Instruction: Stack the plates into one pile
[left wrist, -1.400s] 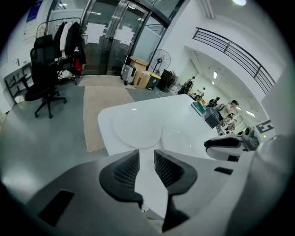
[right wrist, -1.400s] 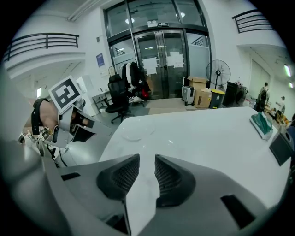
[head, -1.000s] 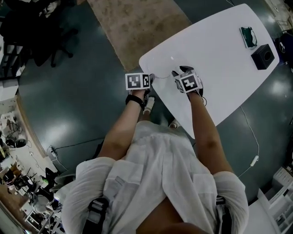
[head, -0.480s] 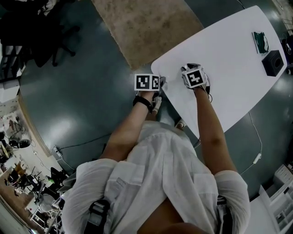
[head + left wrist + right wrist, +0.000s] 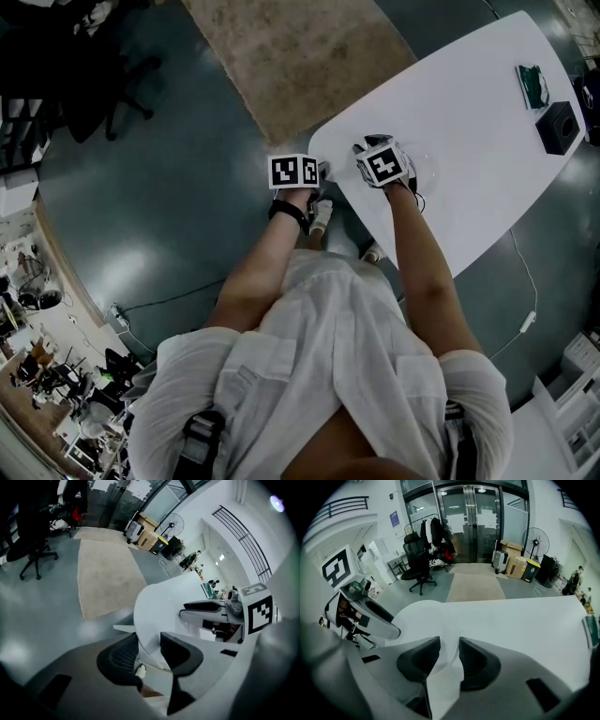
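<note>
At the tabletop's [image 5: 469, 122] rounded corner, our left gripper [image 5: 149, 646] and right gripper [image 5: 449, 648] straddle one plate's [image 5: 417, 618] rim. Both pairs of jaws are partly open and closing on it.

Table [image 5: 487, 159]: stands on the floor [image 5: 141, 197].
Plate [image 5: 423, 617]: on the table, at the end nearest the person.
Box [image 5: 560, 127]: on the table, at the opposite end, near the edge.
Small tray [image 5: 532, 84]: on the table, just beside the box.
Rug [image 5: 291, 56]: on the floor, off the table's plate end.
Office chair [image 5: 416, 562]: beyond that end, left of the rug.
Fan [image 5: 536, 538] and cartons [image 5: 513, 559]: behind the table, past the rug's far right corner.
Cable [image 5: 523, 323]: on the floor beside the table's near long edge.
</note>
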Motion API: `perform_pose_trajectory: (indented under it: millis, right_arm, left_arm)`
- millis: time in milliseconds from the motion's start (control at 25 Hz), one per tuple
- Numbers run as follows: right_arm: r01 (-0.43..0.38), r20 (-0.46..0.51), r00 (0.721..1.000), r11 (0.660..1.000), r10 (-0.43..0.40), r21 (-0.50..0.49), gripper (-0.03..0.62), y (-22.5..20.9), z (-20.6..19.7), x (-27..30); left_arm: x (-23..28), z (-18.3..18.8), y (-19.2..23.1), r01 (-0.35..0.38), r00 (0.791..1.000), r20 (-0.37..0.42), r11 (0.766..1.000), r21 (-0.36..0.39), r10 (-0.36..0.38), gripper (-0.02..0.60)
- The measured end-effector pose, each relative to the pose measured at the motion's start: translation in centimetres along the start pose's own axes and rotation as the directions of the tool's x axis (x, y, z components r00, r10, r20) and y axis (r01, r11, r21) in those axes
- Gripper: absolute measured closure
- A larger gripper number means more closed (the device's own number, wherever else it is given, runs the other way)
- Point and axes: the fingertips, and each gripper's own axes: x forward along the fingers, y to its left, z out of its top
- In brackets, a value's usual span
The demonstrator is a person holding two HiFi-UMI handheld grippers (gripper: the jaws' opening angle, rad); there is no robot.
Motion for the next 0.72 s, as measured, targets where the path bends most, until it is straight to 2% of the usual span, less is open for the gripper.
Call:
perform_pose_trajectory:
  millis: [120,320,520,640,720]
  right_arm:
    - [-0.014,0.004,1.000,1.000,0.014,0.012,0.448,0.3,0.0,0.1]
    - [-0.040,0.024,0.999,0.995,0.037,0.097,0.464,0.7,0.2,0.0]
    - [-0.034,0.042,0.999,0.991,0.029,0.132,0.467,0.4,0.0,-0.5]
    - [-0.023,0.053,0.998,0.989,0.016,0.146,0.470,-0.2,-0.4,-1.2]
    - [-0.030,0.057,0.998,0.990,0.022,0.140,0.511,-0.4,-0.6,-1.5]
  left_arm:
    - [-0.1,-0.2,0.3,0.020,1.000,-0.012,1.000,-0.023,-0.020,0.443]
    - [-1.3,0.1,0.6,0.037,0.999,-0.018,0.998,-0.047,-0.038,0.476]
    - [-2.4,1.2,-0.2,0.063,0.998,0.021,0.997,-0.047,-0.062,0.521]
    - [-2.9,1.9,-2.0,0.129,0.991,0.043,0.990,-0.058,-0.127,0.540]
    - [-2.9,2.6,-3.5,0.196,0.979,0.076,0.976,-0.096,-0.189,0.559]
